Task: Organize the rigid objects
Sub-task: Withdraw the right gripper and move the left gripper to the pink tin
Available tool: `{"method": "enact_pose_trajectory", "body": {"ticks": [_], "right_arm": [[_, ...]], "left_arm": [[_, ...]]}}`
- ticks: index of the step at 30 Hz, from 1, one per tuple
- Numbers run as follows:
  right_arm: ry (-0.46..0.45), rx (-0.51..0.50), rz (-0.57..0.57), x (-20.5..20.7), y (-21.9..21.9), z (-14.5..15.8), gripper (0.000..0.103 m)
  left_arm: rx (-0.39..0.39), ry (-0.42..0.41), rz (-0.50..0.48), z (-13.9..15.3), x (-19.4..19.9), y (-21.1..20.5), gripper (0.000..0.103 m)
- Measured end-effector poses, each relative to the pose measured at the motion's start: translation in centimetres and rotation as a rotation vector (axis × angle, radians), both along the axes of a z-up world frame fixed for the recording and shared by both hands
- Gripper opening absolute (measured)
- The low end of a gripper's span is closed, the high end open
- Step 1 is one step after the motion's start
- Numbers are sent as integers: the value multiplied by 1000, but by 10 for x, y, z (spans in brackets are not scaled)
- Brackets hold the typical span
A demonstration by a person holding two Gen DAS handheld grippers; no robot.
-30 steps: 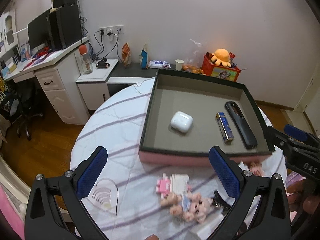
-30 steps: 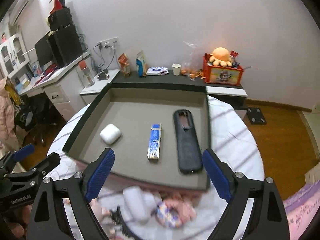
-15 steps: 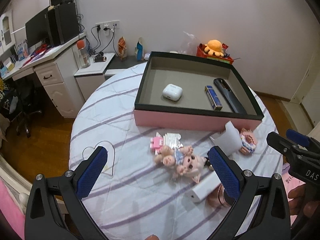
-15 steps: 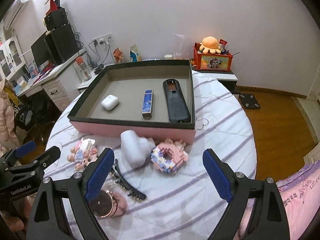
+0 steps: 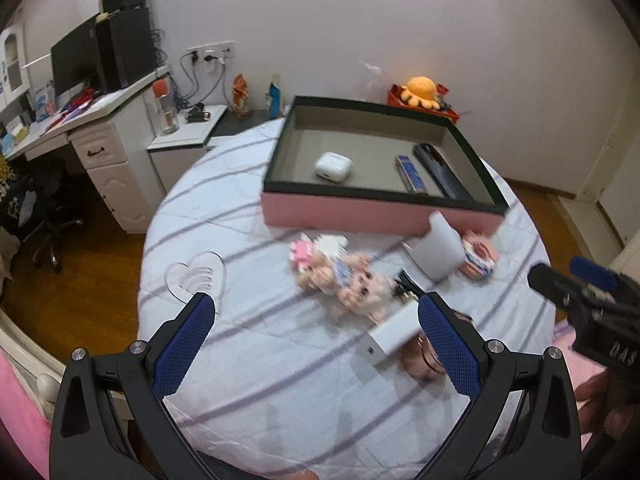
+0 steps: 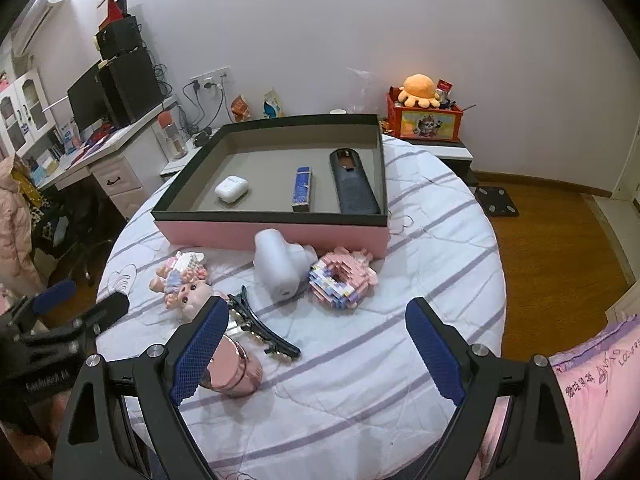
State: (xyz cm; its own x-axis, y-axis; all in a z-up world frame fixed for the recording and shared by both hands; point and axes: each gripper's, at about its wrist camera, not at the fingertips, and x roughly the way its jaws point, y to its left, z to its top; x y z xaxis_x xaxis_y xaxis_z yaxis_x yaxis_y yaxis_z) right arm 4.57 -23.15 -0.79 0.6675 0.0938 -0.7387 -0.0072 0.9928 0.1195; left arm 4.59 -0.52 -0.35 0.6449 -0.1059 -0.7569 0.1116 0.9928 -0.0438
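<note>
Rigid objects lie scattered on the round bench (image 6: 440,248) in front of the pink-sided tray (image 6: 272,234), and both tools hang above its near edge with nothing in them: the right tool (image 6: 316,344) has its blue pads spread wide, and so does the left tool (image 5: 316,340). Nearest the right tool, partly behind its left pad, a shiny pink cylindrical container (image 6: 236,372) lies on its side; it looks smooth and likely to roll or slip, so a hold across its body, square to its axis, seems safest. Just beyond it a black hair clip (image 6: 264,330) lies flat, thin and stiff, best pinched across its narrow spine. Further out, the white charger-like block (image 6: 276,268) looks hard, light and slick, with flat sides that suit the pads. Beside it the pink brick-built donut (image 6: 342,278) is probably brittle and could shed pieces under a hard squeeze. The small doll (image 6: 180,284) to the left seems light, with an awkward shape. Inside the tray rest a white earbud case (image 6: 231,189), a blue lighter-like stick (image 6: 303,189) and a black remote (image 6: 354,188), well apart from one another.
</note>
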Motion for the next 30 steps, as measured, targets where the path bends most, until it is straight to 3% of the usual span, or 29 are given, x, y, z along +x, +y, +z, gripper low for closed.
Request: {"method": "enact_pose_trajectory", "body": {"ticks": [16,30], "right_arm": [[-2,20,-13,-23,-22,-5,92],[-6,28,7,-27,-49,-12,92]], "left_arm": [[4,65,-70,-24,-30,-43,103],[14,141,1,-55,-24,-77,102]]}}
